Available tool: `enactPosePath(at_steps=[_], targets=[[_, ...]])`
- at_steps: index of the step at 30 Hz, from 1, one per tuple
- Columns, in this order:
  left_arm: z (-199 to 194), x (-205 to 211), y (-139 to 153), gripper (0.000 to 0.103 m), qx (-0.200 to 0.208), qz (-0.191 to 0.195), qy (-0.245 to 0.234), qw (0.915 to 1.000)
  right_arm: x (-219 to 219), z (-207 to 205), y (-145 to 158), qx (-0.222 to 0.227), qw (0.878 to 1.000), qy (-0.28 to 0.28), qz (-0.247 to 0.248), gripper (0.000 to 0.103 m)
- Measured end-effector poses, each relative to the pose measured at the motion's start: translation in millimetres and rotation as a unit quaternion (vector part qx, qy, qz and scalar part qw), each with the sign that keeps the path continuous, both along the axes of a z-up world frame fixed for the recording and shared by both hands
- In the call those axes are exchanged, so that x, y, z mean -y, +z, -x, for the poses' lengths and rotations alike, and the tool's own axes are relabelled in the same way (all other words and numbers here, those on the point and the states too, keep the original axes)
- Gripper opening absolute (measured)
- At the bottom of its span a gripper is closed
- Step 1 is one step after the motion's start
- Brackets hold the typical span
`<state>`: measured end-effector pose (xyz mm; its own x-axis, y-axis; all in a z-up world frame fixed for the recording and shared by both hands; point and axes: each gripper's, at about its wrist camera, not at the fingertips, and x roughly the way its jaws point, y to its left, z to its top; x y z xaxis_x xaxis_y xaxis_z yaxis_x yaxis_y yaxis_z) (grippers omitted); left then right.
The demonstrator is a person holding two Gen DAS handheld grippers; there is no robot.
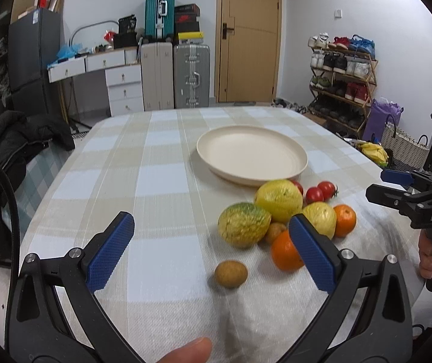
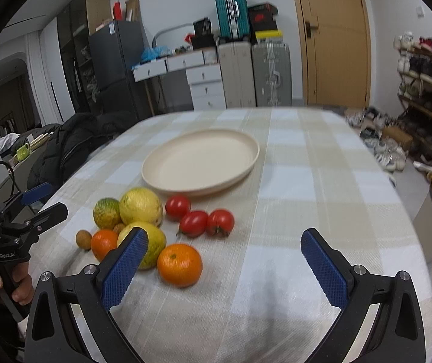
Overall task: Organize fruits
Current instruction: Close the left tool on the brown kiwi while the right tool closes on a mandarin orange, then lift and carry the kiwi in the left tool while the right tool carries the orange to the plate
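A cream plate (image 1: 252, 154) (image 2: 200, 160) lies bare on the checked tablecloth. Just in front of it is a heap of fruit: three yellow-green citrus, one green-tinged (image 1: 243, 228) (image 2: 106, 212), two oranges (image 1: 285, 252) (image 2: 179, 264), three red tomatoes (image 1: 321, 192) (image 2: 199, 219) and two small brown fruits, one (image 1: 231, 273) (image 2: 83, 239) lying apart. My left gripper (image 1: 211, 249) is open above the near table edge, the lone brown fruit between its fingers' lines. My right gripper (image 2: 225, 264) is open, hovering right of the heap beside the near orange.
The table's far edge faces a door (image 1: 249, 34), suitcases (image 1: 191, 74) and a drawer unit (image 1: 125, 87). A dark jacket (image 1: 10, 148) hangs off the left side. A shoe rack (image 1: 341, 75) and a basket (image 1: 403, 146) stand to the right.
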<state>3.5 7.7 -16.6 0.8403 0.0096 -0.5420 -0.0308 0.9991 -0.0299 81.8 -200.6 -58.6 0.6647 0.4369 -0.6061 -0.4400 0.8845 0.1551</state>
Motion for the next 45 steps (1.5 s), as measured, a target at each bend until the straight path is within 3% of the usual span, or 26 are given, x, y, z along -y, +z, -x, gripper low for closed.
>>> enactPosePath(at_steps=[12, 21, 23, 32, 36, 40, 45], targets=[[-8.9, 8.4, -22.5, 0.095, -0.077, -0.016, -0.013, 0.9968, -19.7, -3.4, -22.8, -0.058, 0.997, 0.045, 0.030, 0.101], [-19.7, 11.9, -35.9, 0.080, -0.130, -0.009, -0.037, 0.9907, -29.0, -4.1, -29.1, -0.074, 0.994, 0.067, 0.037, 0.080], [-20.6, 14.4, -38.1, 0.065, -0.136, -0.007, -0.045, 0.9896, -31.7, -4.0, -29.6, -0.075, 0.994, 0.073, 0.038, 0.075], [-24.0, 17.3, -46.3, 0.026, -0.157, 0.011, -0.069, 0.9851, -41.1, -8.6, -32.3, -0.085, 0.992, 0.085, 0.036, 0.063], [-25.0, 14.7, -45.4, 0.026, -0.155, 0.021, -0.069, 0.9852, -43.3, -9.6, -32.8, -0.082, 0.992, 0.089, 0.043, 0.056], [-21.4, 13.7, -42.0, 0.025, -0.149, 0.025, -0.070, 0.9861, -44.4, -6.6, -33.0, -0.078, 0.991, 0.101, 0.039, 0.042], [-18.4, 11.4, -36.7, 0.025, -0.133, 0.033, -0.067, 0.9883, -45.9, -2.8, -32.5, -0.068, 0.991, 0.103, 0.047, 0.041]])
